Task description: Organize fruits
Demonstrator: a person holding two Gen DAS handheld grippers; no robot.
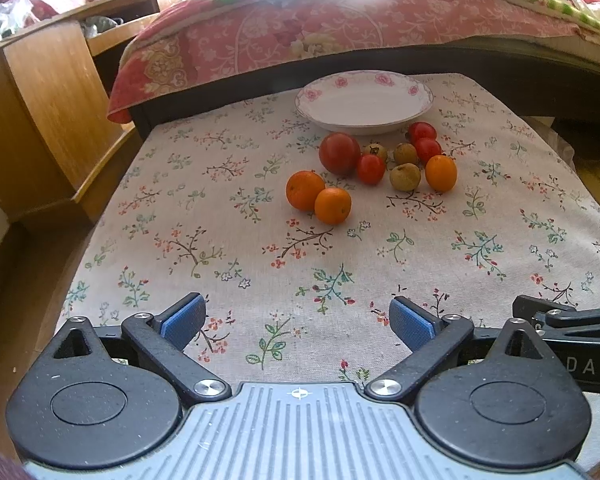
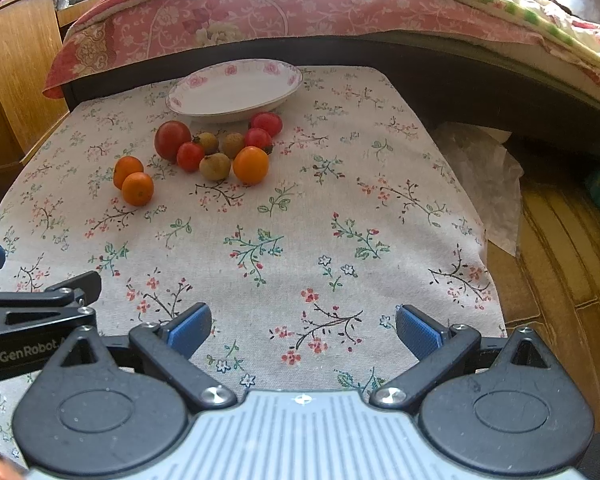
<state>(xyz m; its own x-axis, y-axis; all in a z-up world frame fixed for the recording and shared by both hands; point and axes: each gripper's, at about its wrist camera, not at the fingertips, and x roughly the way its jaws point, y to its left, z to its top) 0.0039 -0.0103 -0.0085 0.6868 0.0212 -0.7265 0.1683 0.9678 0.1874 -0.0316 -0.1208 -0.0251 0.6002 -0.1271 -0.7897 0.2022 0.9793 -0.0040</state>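
Start of the job, by the look of it: nothing gripped, plate bare. Left tool (image 1: 298,320) spread wide, blue pads apart, nothing between them, hovering over the near edge of the cloth-covered bench (image 1: 180,240). Right tool (image 2: 303,326) likewise spread and holding nothing; it sits just beside the left one, each showing at the edge of the other's view. Fruit lies well ahead of both tools, clustered in front of the empty flowered plate (image 1: 364,100): two oranges (image 1: 318,197) touching each other nearest the left tool, a third orange (image 1: 441,173) off to the right of the cluster, a large red tomato (image 1: 339,153), three small tomatoes (image 1: 370,168), and three brownish round fruits (image 1: 405,176) among them, kind unclear. From the right tool the whole cluster is ahead and to the left. Judgement: step in hand is the approach to a first pick. Next move calls for reaching forward, centring one fruit between the open pads, probably a near orange, and closing gently since it will roll; its touching neighbour may get nudged.
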